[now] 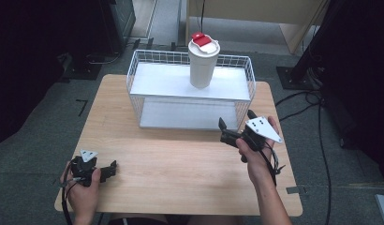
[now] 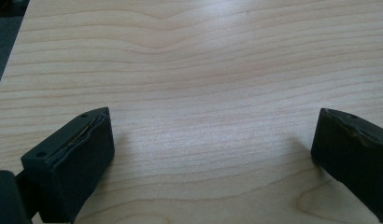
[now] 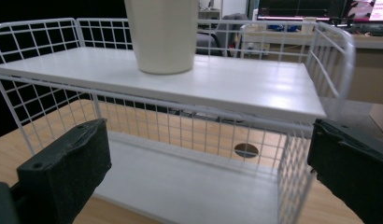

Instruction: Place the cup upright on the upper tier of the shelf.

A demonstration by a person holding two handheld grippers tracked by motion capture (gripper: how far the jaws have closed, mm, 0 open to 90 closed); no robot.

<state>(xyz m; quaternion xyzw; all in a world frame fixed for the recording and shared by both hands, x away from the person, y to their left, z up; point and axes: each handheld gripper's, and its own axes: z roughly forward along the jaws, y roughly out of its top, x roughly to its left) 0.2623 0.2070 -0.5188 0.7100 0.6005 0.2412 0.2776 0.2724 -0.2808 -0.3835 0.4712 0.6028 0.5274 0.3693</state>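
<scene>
Jaws of both the left gripper [image 1: 110, 169] and right gripper [image 1: 234, 126] gape wide, empty; the right faces a white wire two-tier rack [image 1: 148, 101] bearing an unlabelled cream tumbler with red-and-white lid [image 1: 202, 65] on the light wooden tabletop [image 1: 180, 164].

Lit from above, fairly bright over the surface [image 1: 180, 159]; surroundings v. dim, floor and corners of high view nearly black. Soft, low-res overall in high view, slight blockiness. White rack [image 1: 148, 77] and cup [image 1: 203, 63] close to blown out, little detail on top shelf. Broad pale glare patch on wood grain [image 2: 189, 135] betw. jaws in left gripper view, soft shadows just beside each jaw. Right gripper view: sheen on shelf board [image 3: 273, 88], motion blur on rack's right wire end [image 3: 339, 56], jaws at bottom out of focus, bkgd screens bright but fuzzy. Mild wide-angle bend at edges.
</scene>
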